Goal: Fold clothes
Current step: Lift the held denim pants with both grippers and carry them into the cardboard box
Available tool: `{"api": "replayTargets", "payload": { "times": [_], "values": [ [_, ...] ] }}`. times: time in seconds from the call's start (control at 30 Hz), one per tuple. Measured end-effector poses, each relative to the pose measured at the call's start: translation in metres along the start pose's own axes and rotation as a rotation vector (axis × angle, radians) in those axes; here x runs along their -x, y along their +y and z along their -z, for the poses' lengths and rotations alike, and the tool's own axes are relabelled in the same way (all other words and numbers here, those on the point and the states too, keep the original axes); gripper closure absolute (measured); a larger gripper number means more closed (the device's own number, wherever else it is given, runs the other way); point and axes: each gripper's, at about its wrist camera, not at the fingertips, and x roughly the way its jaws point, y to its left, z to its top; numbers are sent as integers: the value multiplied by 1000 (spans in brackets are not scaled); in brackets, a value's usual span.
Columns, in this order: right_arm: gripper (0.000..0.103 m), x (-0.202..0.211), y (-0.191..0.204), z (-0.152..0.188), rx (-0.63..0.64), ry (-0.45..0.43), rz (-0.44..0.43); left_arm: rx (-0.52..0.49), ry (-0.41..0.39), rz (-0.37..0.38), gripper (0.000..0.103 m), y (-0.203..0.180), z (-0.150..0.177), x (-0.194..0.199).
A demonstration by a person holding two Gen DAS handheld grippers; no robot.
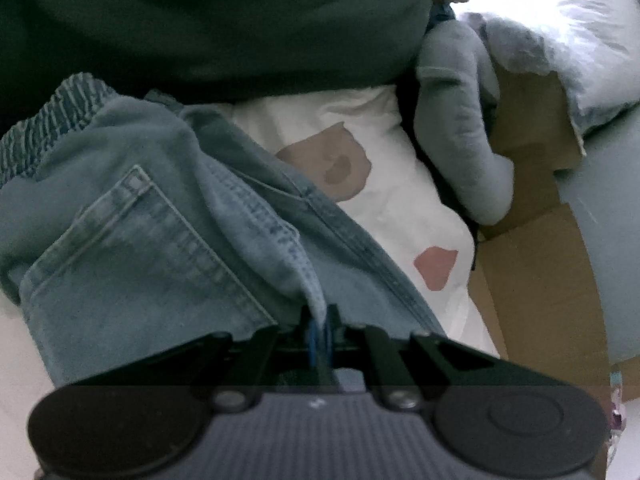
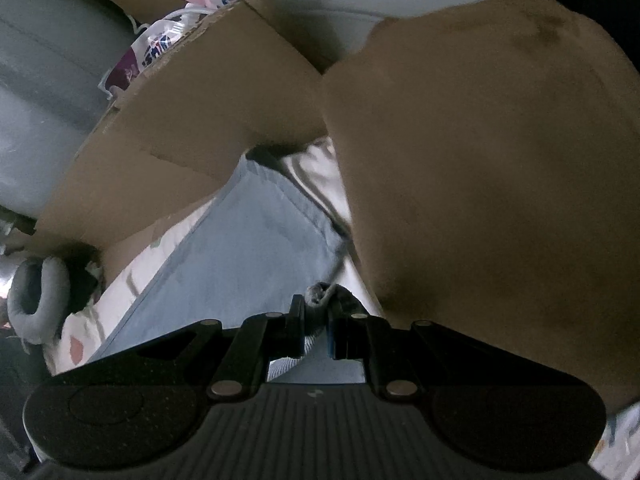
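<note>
— So where did things stand, starting with the big stuff?

— Broadly, a bed [image 1: 384, 200] with a white sheet printed with brown and pink shapes carried the work. Cardboard boxes [image 2: 192, 92] stood just beside it, and a large tan shape, too blurred to name, filled the right wrist view. On the sheet lay the jeans [image 1: 132, 240], light blue denim, with the elastic waistband bunched at the far left and a back pocket facing up.

— And who had hold of them?

— Both sides did. The left hand-held gripper [image 1: 320, 320] was nearly closed, pinching a stitched seam edge near the seat. The right hand-held gripper [image 2: 316, 312] was likewise narrow, clamped on a small bunch of denim, with a pale blue trouser leg stretching away from it across the sheet toward the boxes.

— Which step was that, in your view?

— I judged it the first fold, or the spreading ahead of it: the cloth was gripped at two points and still rumpled near the waistband.

— What did the next move call for?

— Probably keeping both pinches firm, drawing the denim taut and level, then laying one half squarely over the other so the seams lined up. A slack grip on that thick seam risked letting it slip.
</note>
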Motion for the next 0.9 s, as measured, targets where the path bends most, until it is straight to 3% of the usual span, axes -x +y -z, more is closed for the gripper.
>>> {"api": "replayTargets", "payload": {
  "times": [0.47, 0.9],
  "values": [
    [94, -57, 42, -58, -14, -52, 82, 3, 10, -9, 98, -11, -10, -28],
    [94, -112, 78, -90, -10, -68, 115, 4, 33, -26, 98, -19, -32, -58]
  ]
}}
